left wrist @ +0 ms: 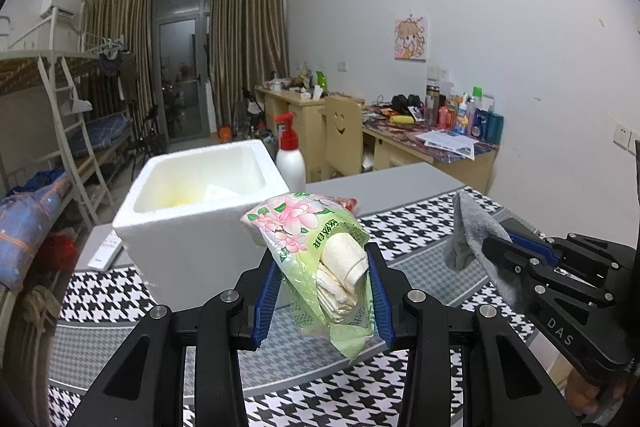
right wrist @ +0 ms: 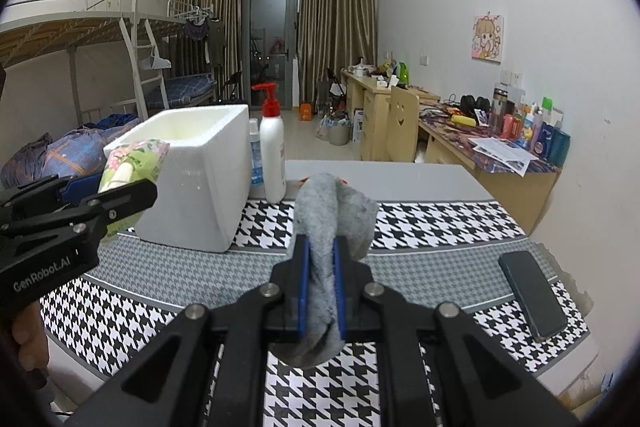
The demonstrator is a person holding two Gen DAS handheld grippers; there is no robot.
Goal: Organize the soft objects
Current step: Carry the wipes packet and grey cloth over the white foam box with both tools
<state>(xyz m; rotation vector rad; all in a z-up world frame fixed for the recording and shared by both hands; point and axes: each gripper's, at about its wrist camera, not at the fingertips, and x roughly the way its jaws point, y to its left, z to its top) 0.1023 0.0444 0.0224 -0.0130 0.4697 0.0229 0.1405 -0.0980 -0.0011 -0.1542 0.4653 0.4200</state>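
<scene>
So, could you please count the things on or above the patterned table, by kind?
Soft things held: 2, tissue pack and grey sock
Foam box: 1
Pump bottle: 1
Clear bottle: 1
Phone: 1
Total: 6

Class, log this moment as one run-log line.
left hand-held gripper: shut on tissue pack | right hand-held gripper: shut on grey sock | foam box: open

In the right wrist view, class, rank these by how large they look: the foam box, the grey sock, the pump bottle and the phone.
1. foam box
2. grey sock, though it sits closest to the camera, which inflates it
3. pump bottle and phone: too alike to rank
</scene>
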